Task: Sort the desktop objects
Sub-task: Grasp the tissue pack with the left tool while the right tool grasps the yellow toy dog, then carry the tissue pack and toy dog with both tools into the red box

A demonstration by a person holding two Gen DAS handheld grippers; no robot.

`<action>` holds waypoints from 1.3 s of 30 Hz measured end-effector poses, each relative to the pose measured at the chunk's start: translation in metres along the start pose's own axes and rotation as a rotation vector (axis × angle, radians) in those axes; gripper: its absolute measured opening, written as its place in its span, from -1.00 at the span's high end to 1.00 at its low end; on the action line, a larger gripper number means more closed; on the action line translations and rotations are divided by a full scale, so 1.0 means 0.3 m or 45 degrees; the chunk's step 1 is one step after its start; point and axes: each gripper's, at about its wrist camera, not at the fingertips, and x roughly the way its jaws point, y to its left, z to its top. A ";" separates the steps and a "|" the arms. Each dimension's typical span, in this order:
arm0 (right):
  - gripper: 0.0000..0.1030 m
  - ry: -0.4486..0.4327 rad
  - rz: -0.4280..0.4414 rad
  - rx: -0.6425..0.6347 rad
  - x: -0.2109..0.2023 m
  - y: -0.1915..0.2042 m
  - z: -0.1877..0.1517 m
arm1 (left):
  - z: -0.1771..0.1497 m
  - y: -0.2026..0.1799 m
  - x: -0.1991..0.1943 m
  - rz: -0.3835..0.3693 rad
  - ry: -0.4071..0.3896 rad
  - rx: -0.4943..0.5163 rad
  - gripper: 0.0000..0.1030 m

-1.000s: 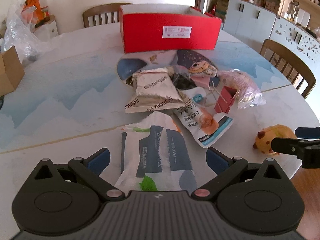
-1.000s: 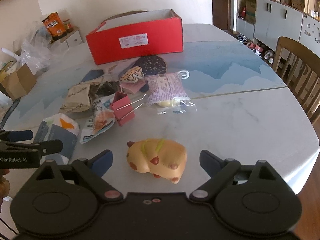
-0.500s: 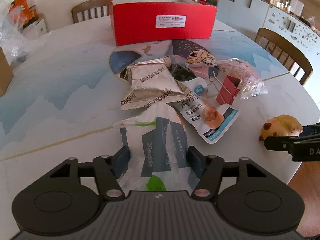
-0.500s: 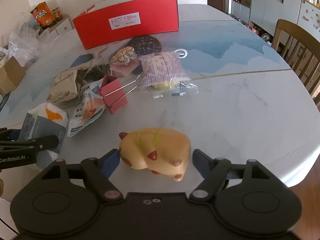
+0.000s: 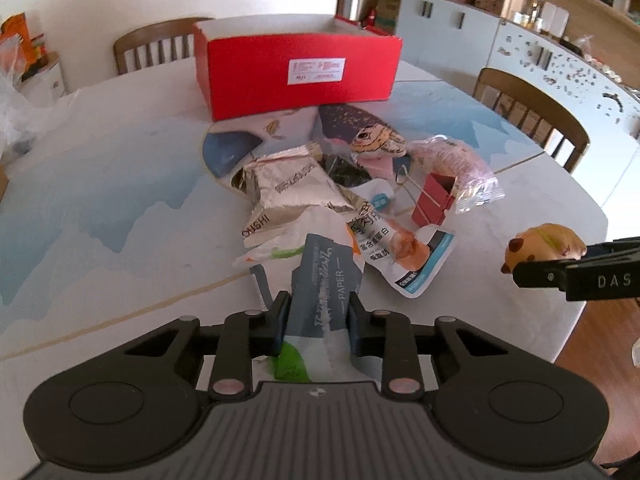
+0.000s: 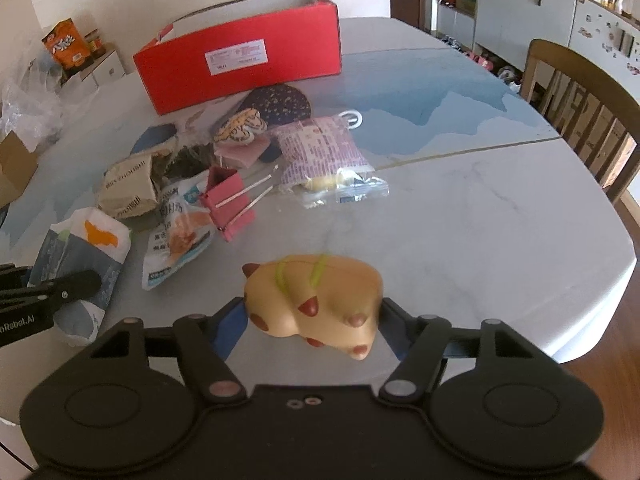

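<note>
My left gripper (image 5: 318, 322) is shut on the blue-and-white paper tissue pack (image 5: 324, 284), squeezing it at the table's near edge; the pack also shows in the right wrist view (image 6: 80, 256). My right gripper (image 6: 312, 316) is shut on the tan toy animal (image 6: 316, 296) with brown spots, held just off the table; the toy shows in the left wrist view (image 5: 540, 246) at the right. An open red box (image 5: 300, 72) stands at the back, also in the right wrist view (image 6: 240, 60).
A pile lies before the box: a silver snack bag (image 5: 288, 196), a white food pouch (image 5: 400, 256), a red binder clip (image 5: 434, 200), a pink wrapped snack (image 5: 456, 168) and a turtle toy (image 5: 376, 142). Chairs (image 5: 532, 108) stand around the table.
Both grippers closed: the left on the tissue pack, the right on the toy animal. Both moved forward toward the pile, and the toy looks slightly raised.
</note>
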 end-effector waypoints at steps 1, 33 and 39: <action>-0.36 -0.009 -0.003 0.002 -0.008 0.008 0.001 | 0.001 0.004 -0.008 -0.009 -0.010 0.006 0.49; -0.35 -0.198 0.091 -0.178 -0.150 0.091 0.398 | 0.367 0.045 -0.112 -0.013 -0.172 -0.032 0.49; -0.35 -0.201 0.185 -0.283 -0.100 0.054 0.566 | 0.504 0.028 -0.061 0.050 -0.192 -0.101 0.49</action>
